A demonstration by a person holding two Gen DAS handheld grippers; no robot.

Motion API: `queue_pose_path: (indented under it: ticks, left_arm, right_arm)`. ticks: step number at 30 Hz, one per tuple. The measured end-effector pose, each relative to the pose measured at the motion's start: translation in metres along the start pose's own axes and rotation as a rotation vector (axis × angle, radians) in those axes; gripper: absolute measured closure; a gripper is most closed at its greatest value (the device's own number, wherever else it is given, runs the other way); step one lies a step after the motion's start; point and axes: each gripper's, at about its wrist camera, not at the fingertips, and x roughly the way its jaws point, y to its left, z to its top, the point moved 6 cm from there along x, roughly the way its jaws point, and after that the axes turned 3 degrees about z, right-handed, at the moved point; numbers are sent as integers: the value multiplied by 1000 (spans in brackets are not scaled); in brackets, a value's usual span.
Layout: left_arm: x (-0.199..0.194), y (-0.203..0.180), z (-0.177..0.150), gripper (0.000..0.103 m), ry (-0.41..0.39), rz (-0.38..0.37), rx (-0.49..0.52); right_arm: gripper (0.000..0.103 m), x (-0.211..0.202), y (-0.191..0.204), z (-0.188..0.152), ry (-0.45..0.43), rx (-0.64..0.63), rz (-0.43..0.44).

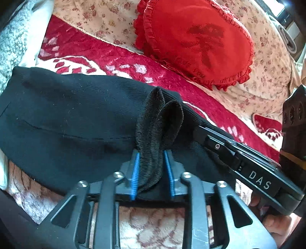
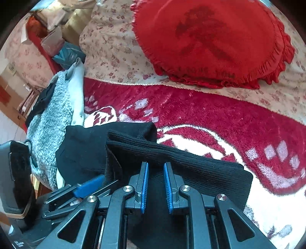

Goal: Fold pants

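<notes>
Black pants (image 1: 63,118) lie folded on a red and white plush blanket (image 1: 107,55). My left gripper (image 1: 151,151) is shut on a bunched, fuzzy edge of the pants that loops up between its blue pads (image 1: 135,172). My right gripper (image 2: 155,164) is shut on a ribbed black band of the pants (image 2: 191,162), held between its blue pads (image 2: 144,187). The right gripper also shows at the right of the left wrist view (image 1: 200,132), gripping the same cloth close by. The left gripper shows at lower left of the right wrist view (image 2: 89,183).
A red frilled heart cushion (image 1: 195,42) lies behind the pants on a floral sheet (image 1: 107,17). A grey fleecy cloth (image 2: 51,122) and white fabric lie to the left. Clutter and boxes (image 2: 51,40) sit past the bed's left side.
</notes>
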Motion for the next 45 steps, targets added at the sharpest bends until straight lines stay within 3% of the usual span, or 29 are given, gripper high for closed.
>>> queue_pose_path:
  ticks: [4, 7, 12, 18, 20, 25, 28, 31, 39, 45]
  left_arm:
    - [-17, 0, -7, 88, 9, -62, -14]
    - [-17, 3, -9, 88, 7, -47, -7]
    - [-5, 13, -8, 88, 25, -27, -37]
    - [-14, 13, -7, 78, 1, 19, -18]
    - [-20, 16, -7, 71, -19, 43, -10]
    - [-37, 32, -4, 68, -76, 132, 10]
    - [-45, 45, -5, 55, -96, 162, 0]
    - [-51, 55, -5, 54, -111, 187, -11]
    - [-59, 70, -6, 54, -128, 216, -30]
    - [-60, 79, -7, 54, -129, 225, -44]
  right_arm:
    - [88, -8, 18, 1, -16, -52, 9]
    - [88, -5, 34, 2, -13, -93, 30]
    - [87, 30, 39, 2, 38, -110, -17]
    - [87, 13, 41, 4, 25, -122, -12]
    - [87, 6, 44, 3, 15, -125, -6]
    - [87, 2, 56, -3, 9, -128, 26]
    - [87, 13, 61, -8, 34, -131, 22]
    - [87, 29, 62, -15, 72, -129, 9]
    - [87, 12, 79, -19, 45, -160, 26]
    - [86, 30, 73, -29, 89, -139, 3]
